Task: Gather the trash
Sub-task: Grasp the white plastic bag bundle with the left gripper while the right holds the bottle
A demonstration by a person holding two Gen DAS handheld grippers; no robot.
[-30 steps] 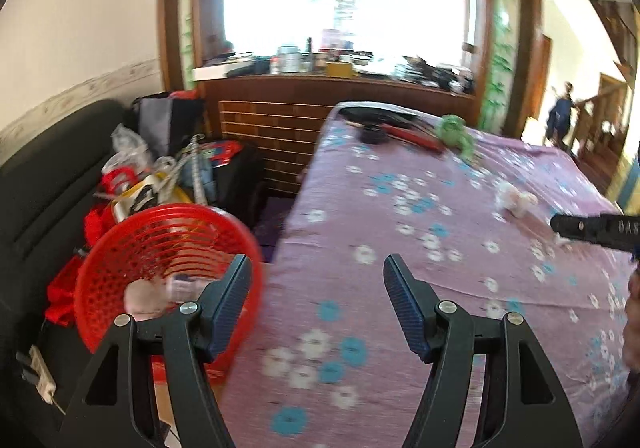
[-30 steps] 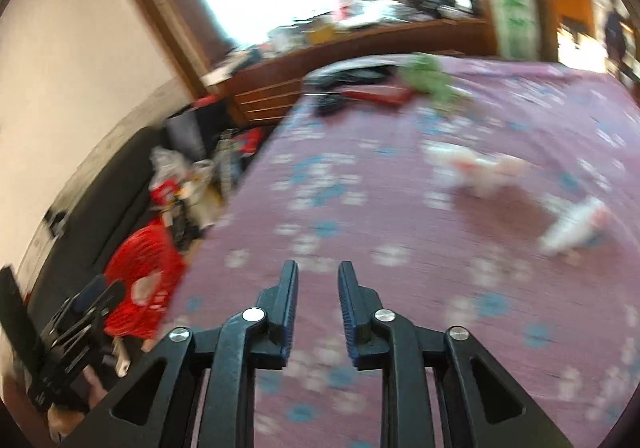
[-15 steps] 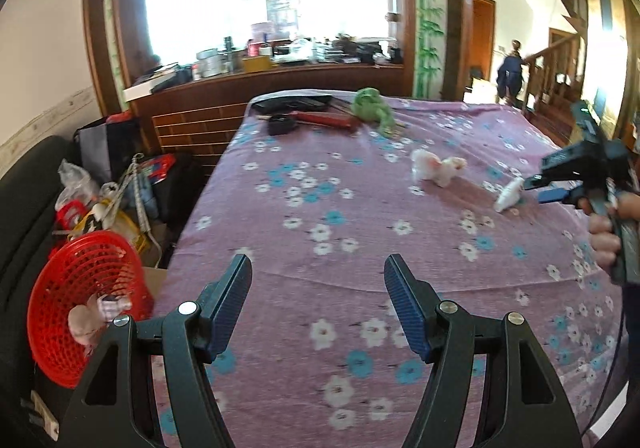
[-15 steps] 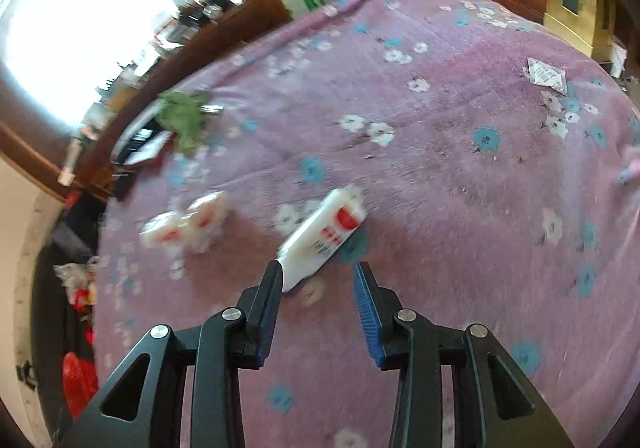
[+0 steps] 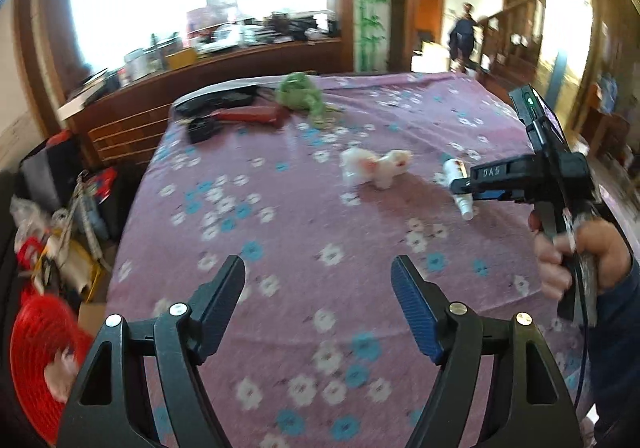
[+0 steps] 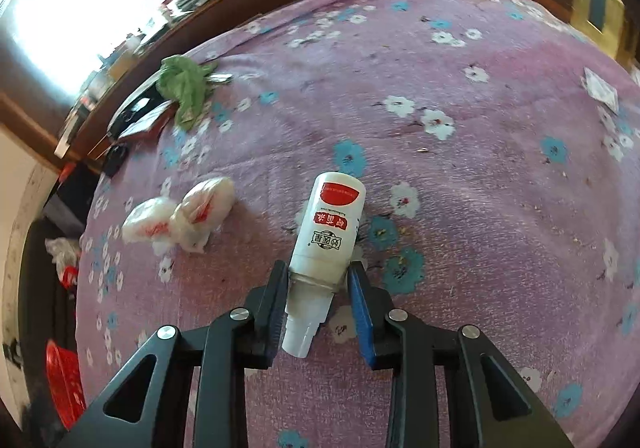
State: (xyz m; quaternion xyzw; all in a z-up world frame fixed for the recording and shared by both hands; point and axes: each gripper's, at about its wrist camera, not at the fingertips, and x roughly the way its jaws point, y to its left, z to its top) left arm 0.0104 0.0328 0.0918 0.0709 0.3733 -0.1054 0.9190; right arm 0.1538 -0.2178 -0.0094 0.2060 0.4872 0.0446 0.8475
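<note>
Two grippers in my hands over the flowered tablecloth. Right gripper: jaws just closing, narrow, astride the neck of the white bottle lying mid-table; whether the pads press I cannot tell. Left gripper: jaws just opening, wide, empty, near the table's front edge. Crumpled white bag: beside the bottle.

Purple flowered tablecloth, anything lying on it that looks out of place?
Yes. A white plastic bottle with a red label lies tipped on its side, not upright, and crumpled white plastic bags sit loose beside it on the cloth.
</note>
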